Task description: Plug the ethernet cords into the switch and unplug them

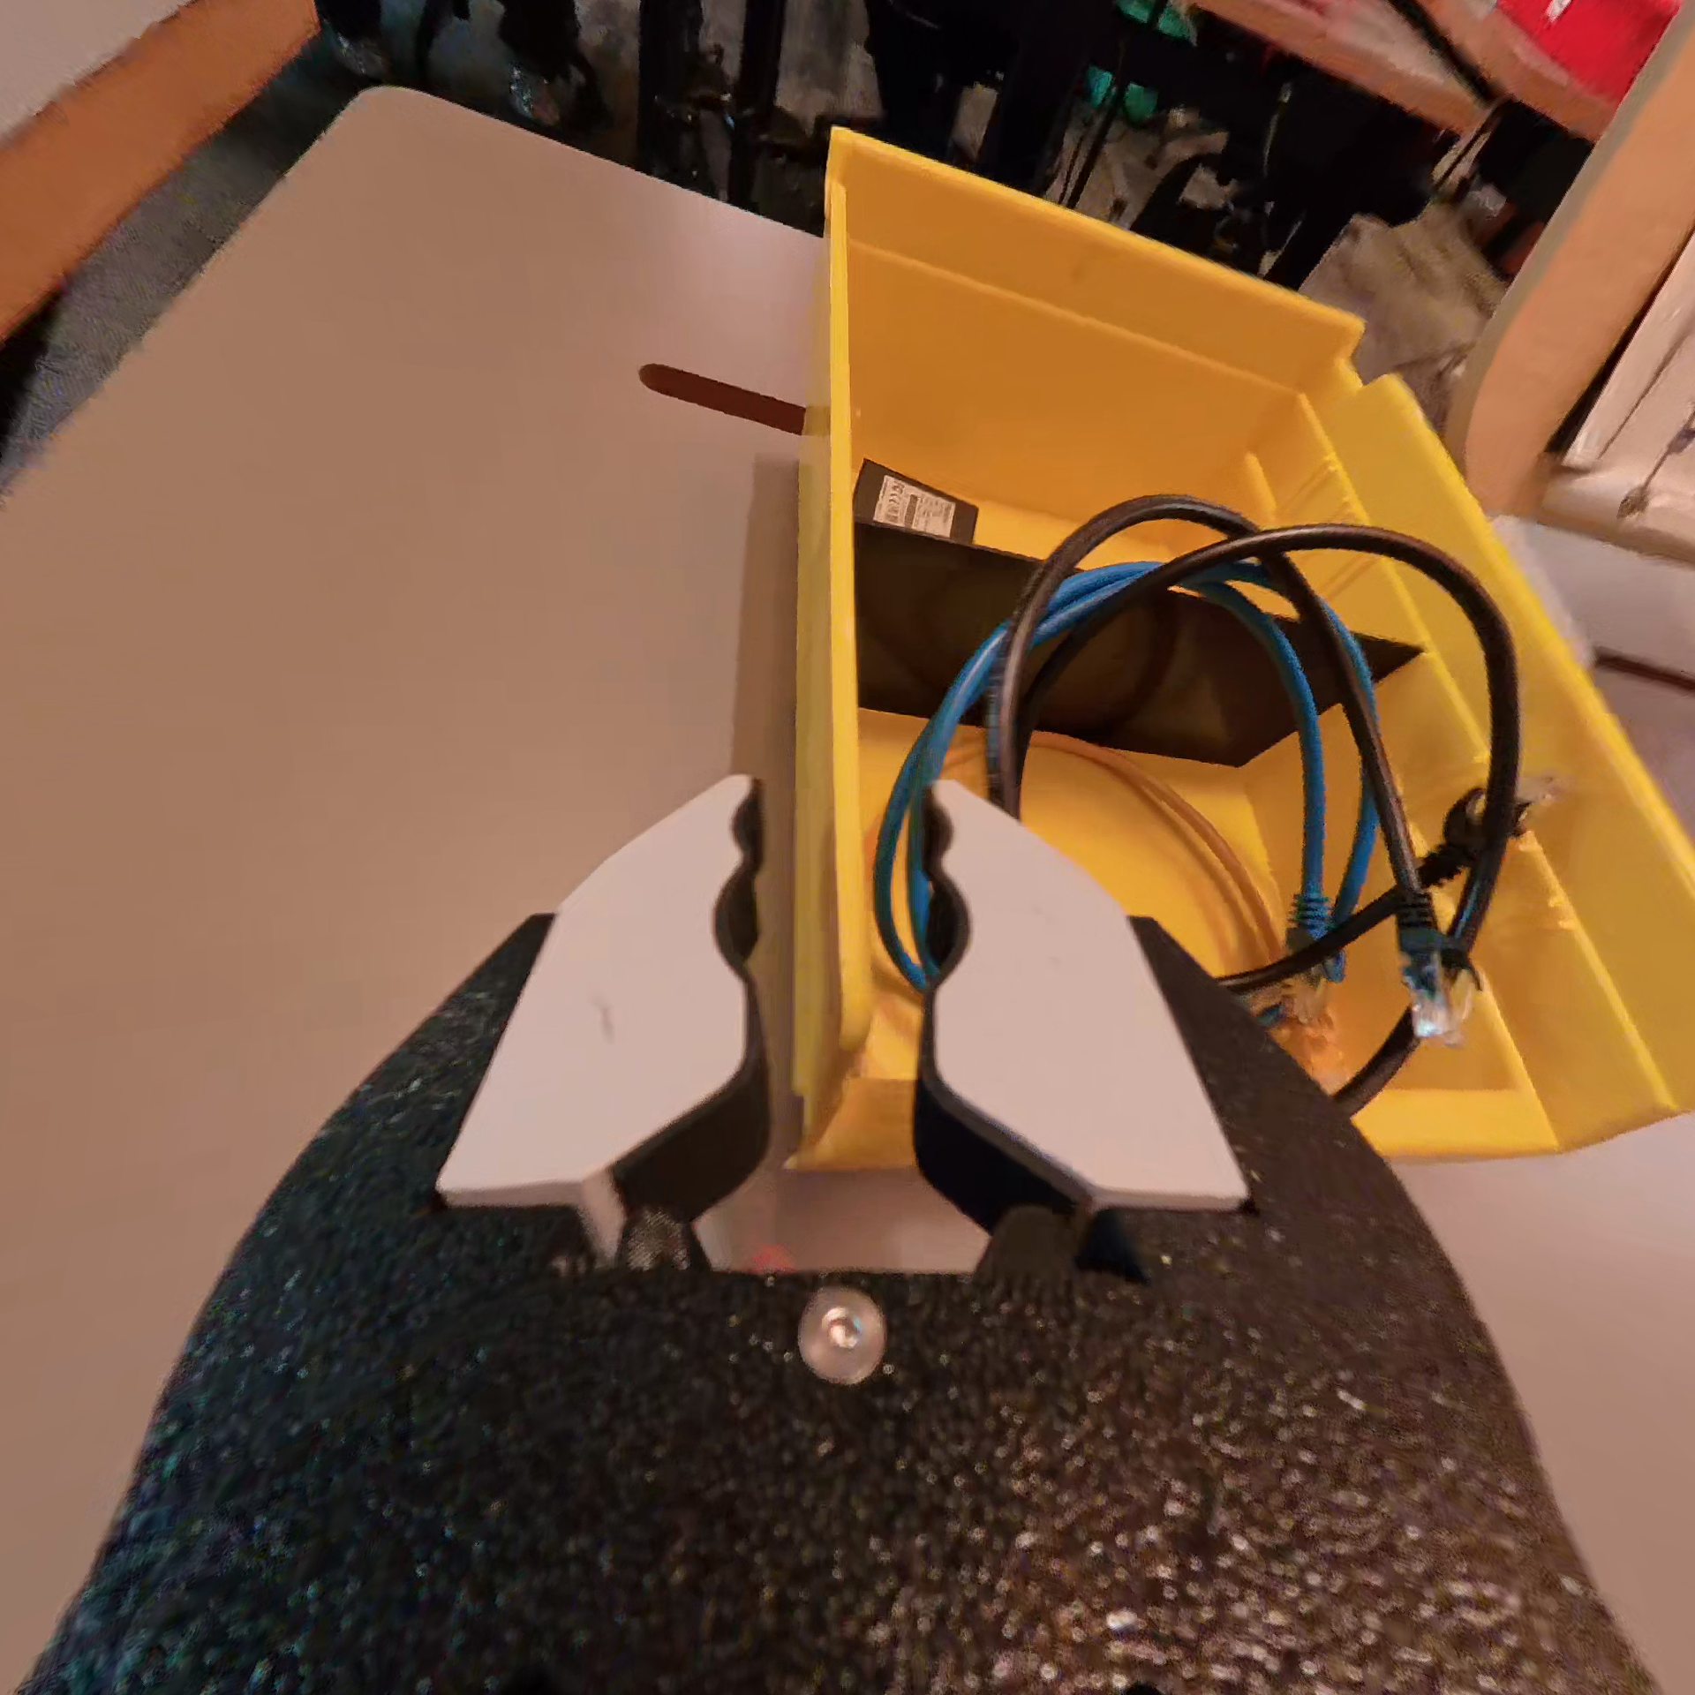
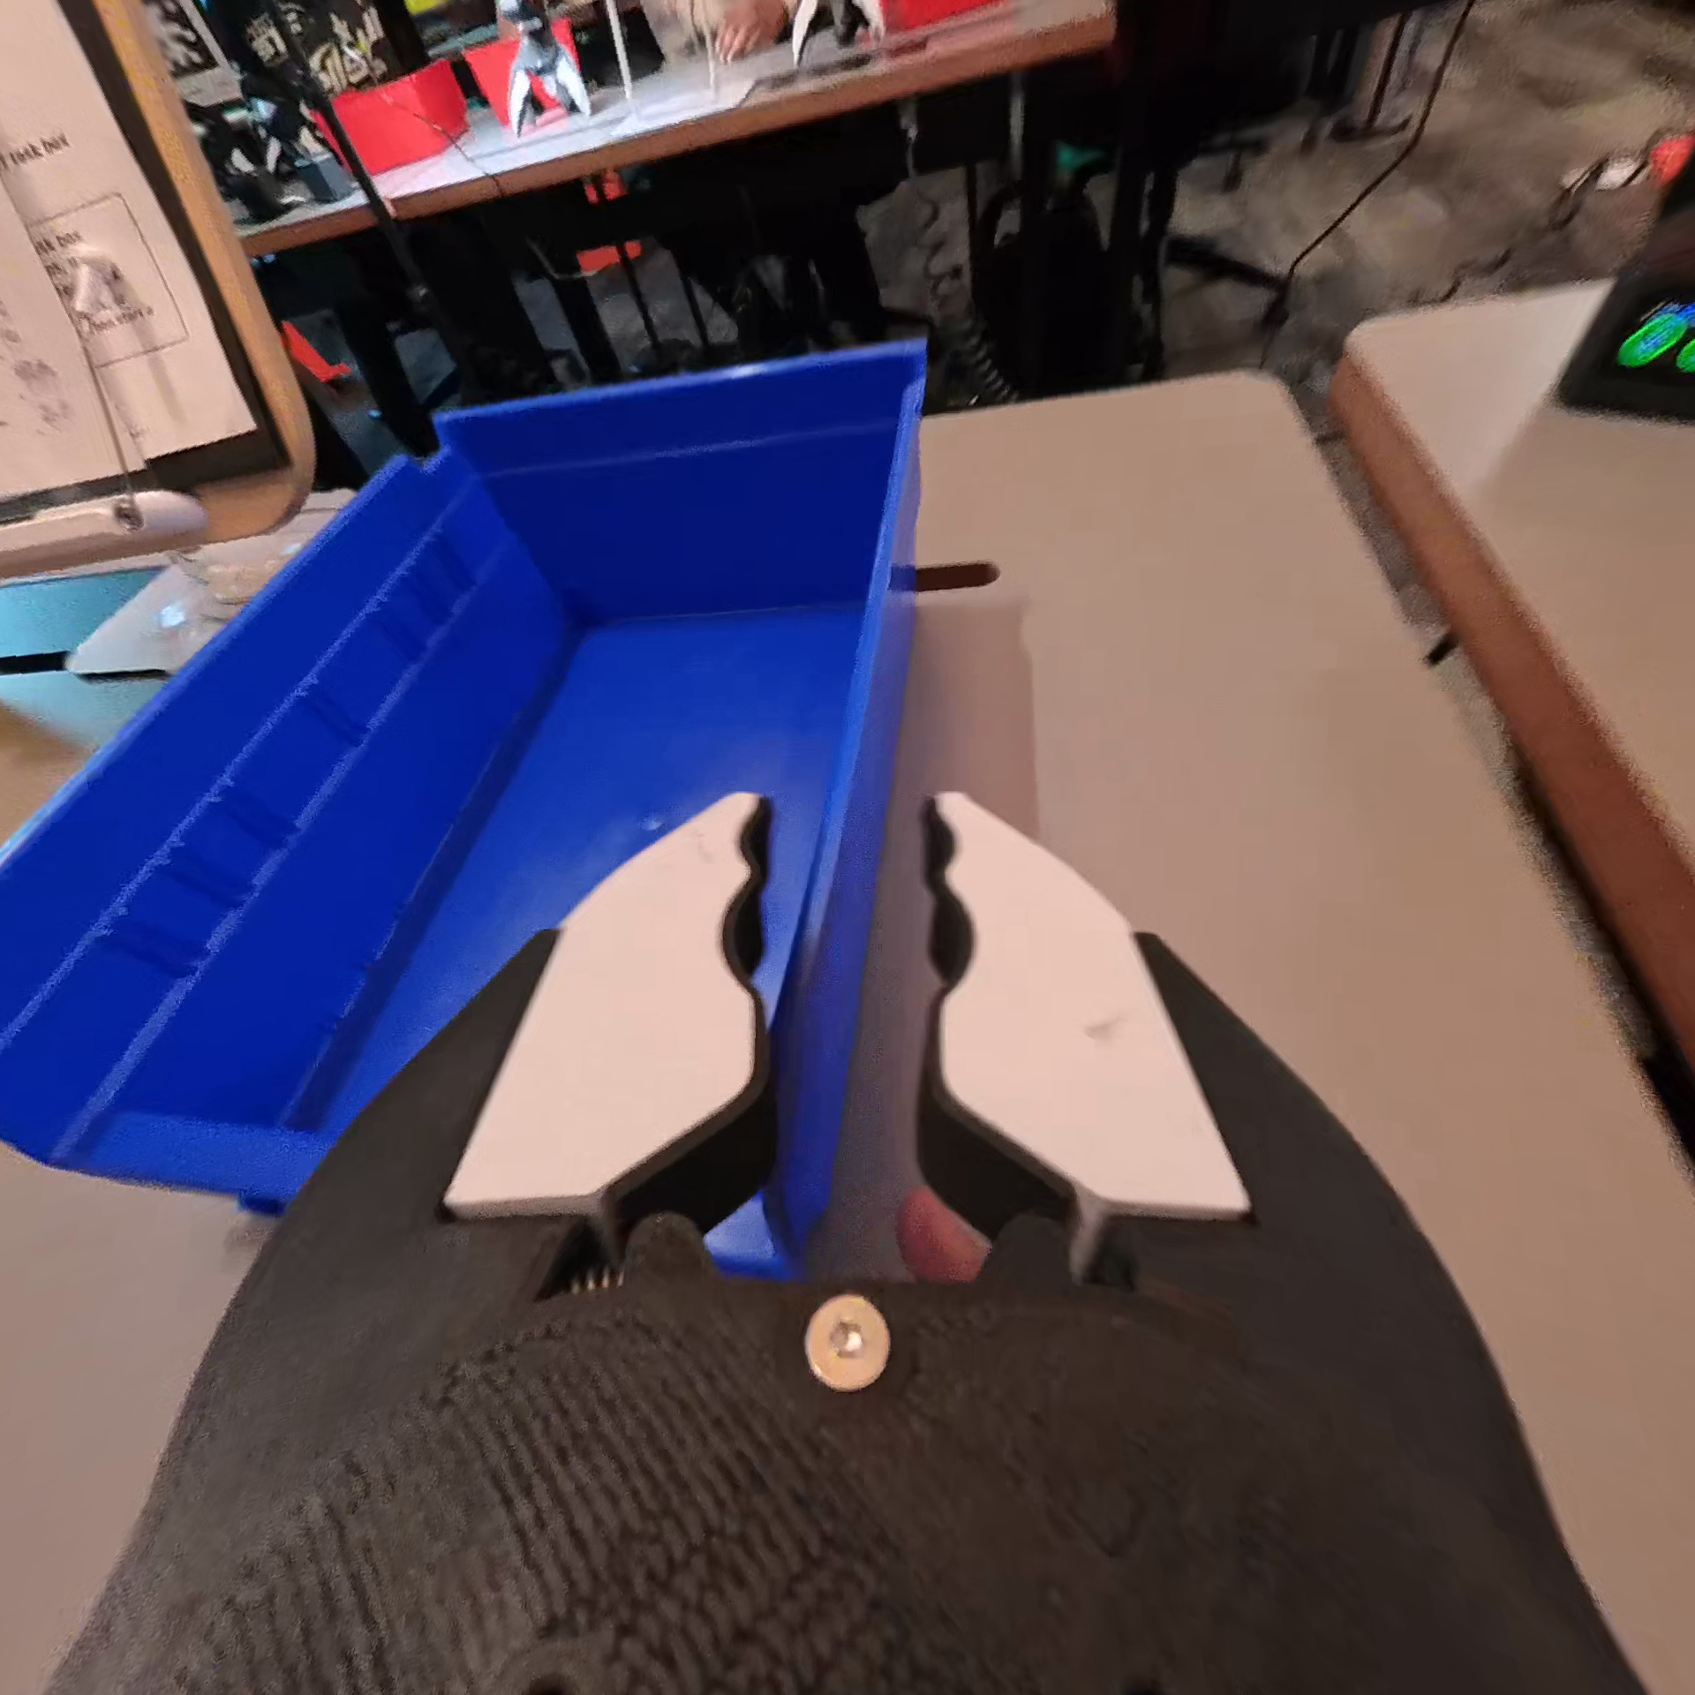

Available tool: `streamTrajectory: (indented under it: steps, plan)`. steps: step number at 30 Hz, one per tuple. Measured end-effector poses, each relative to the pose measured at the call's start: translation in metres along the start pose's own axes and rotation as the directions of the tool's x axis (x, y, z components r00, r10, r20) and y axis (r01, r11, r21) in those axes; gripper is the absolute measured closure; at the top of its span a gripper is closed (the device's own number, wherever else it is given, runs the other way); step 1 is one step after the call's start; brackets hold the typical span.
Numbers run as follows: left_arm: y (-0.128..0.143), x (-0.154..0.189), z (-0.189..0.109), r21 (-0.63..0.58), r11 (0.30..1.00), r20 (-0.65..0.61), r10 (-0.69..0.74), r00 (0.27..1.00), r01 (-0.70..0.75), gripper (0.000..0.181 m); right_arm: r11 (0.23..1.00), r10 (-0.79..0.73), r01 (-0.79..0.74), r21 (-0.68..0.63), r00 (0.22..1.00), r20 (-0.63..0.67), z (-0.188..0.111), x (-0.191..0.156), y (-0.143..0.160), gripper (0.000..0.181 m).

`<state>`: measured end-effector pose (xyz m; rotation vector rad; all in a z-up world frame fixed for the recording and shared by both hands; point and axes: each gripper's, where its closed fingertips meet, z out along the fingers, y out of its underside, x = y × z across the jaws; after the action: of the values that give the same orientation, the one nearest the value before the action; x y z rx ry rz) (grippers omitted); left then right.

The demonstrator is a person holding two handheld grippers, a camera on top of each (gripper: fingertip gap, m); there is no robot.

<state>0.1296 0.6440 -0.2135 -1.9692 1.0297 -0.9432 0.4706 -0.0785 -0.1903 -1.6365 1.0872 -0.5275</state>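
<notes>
A yellow bin (image 1: 1055, 367) stands on the grey table (image 1: 367, 642). In it lie a coiled blue ethernet cord (image 1: 954, 725), a black ethernet cord (image 1: 1431, 569) and a pale yellow cord (image 1: 1183, 825), with clear plugs (image 1: 1431, 995) at the near right. A black divider (image 1: 1146, 670) crosses the bin, with a small black box (image 1: 917, 500) behind it. My left gripper (image 1: 844, 798) is open and empty, straddling the bin's left wall. My right gripper (image 2: 848, 812) is open and empty, straddling the right wall of an empty blue bin (image 2: 642, 569).
A dark slot (image 1: 725, 394) shows in the table beside the yellow bin, and it also shows in the right wrist view (image 2: 954, 576). A second table (image 2: 1559, 569) with a lit screen (image 2: 1651, 339) stands at right. Cluttered workbenches and red bins (image 2: 404, 119) lie beyond.
</notes>
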Motion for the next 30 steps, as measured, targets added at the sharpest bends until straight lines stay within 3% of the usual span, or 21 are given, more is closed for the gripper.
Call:
streamTrajectory:
  steps: [4, 8, 11, 14, 18, 23, 27, 30]
  plan:
    - [-0.029, -0.003, -0.023, -0.023, 0.966, 0.085, 0.257, 0.963, -0.256, 0.116, 0.988, -0.147, 0.149, 0.039, 0.987, -0.059, -0.045, -0.013, -0.019, 0.104]
    - [-0.071, 0.056, -0.029, 0.012, 0.824, -0.090, 0.565, 0.820, -0.566, 0.106, 0.947, -0.318, 0.320, 0.020, 0.931, 0.180, -0.062, -0.109, -0.001, 0.068]
    - [-0.085, 0.086, -0.013, -0.099, 0.639, -0.237, 0.730, 0.641, -0.763, 0.097, 0.907, -0.409, 0.408, 0.100, 0.801, 0.438, -0.078, -0.195, 0.011, 0.070]
    - [-0.109, 0.085, 0.017, -0.184, 0.403, -0.254, 0.861, 0.440, -0.896, 0.094, 0.876, -0.459, 0.460, 0.145, 0.702, 0.544, -0.086, -0.249, 0.021, 0.068]
    - [-0.115, 0.079, 0.066, -0.266, 0.156, -0.373, 0.893, 0.251, -0.951, 0.090, 0.878, -0.448, 0.428, 0.214, 0.581, 0.680, -0.095, -0.297, 0.044, 0.068]
    - [-0.087, 0.062, 0.121, -0.332, -0.152, -0.541, 0.839, 0.056, -0.931, 0.091, 0.907, -0.380, 0.388, 0.166, 0.578, 0.723, -0.092, -0.299, 0.057, 0.068]
    - [-0.067, 0.043, 0.148, -0.373, -0.305, -0.636, 0.771, 0.002, -0.876, 0.095, 0.930, -0.328, 0.340, 0.136, 0.607, 0.724, -0.095, -0.291, 0.064, 0.069]
    - [-0.052, 0.027, 0.157, -0.379, -0.413, -0.706, 0.708, -0.030, -0.829, 0.111, 0.955, -0.252, 0.285, 0.085, 0.623, 0.741, -0.096, -0.286, 0.071, 0.072]
